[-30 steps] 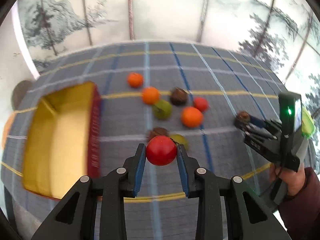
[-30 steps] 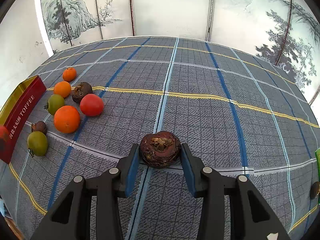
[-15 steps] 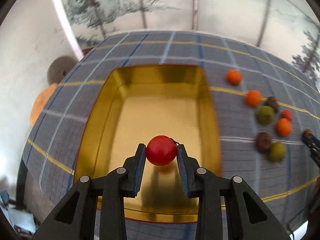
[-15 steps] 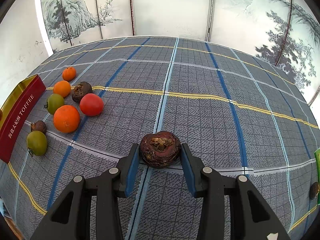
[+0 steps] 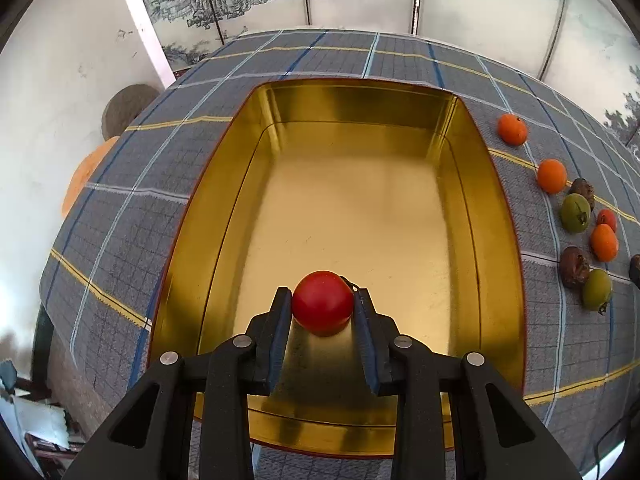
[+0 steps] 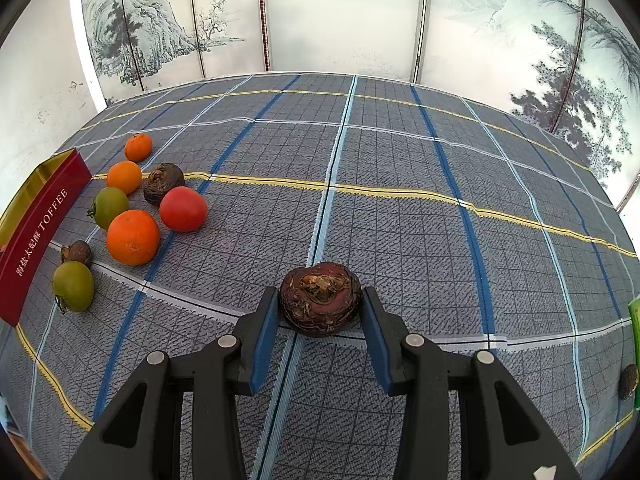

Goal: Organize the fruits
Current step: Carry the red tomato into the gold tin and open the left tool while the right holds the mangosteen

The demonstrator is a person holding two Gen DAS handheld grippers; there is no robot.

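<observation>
The left gripper (image 5: 322,305) pinches a red tomato (image 5: 322,302) over the gold tin (image 5: 500,184), whose bare floor stretches toward 12 o'clock; the right gripper (image 6: 320,308) clamps a brown corm (image 6: 320,298) above the cloth.

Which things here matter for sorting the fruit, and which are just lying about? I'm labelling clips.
Job: left gripper holding red tomato; gold tin; right gripper holding brown bulb; loose fruit.

Lying about: checked cloth; painted screen; green packet.
</observation>
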